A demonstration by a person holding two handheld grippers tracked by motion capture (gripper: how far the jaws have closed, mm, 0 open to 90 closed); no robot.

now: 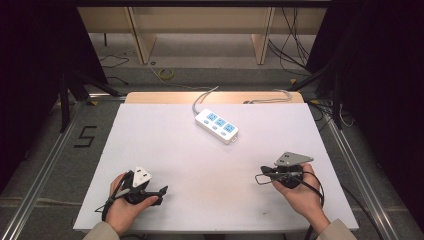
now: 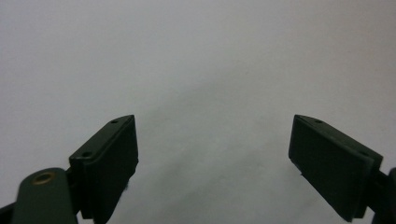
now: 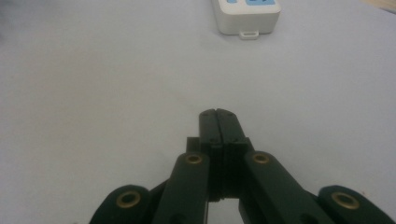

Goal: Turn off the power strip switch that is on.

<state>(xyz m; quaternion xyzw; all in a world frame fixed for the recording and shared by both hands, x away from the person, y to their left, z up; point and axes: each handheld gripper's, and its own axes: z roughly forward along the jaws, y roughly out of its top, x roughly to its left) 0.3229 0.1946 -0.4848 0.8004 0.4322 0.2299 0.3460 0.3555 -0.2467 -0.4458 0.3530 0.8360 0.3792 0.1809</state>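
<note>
I read the work as not yet begun: the white power strip [image 1: 216, 126] lies untouched at the far middle of the white table [image 1: 165, 165], well apart from both grippers. My left gripper [image 1: 159, 192] rests near the front edge with jaws spread wide and empty. My right gripper [image 1: 260, 176] is clenched on nothing, pointing toward the strip; the approach and grasp remain.

dim, soft, dark surroundings
</note>
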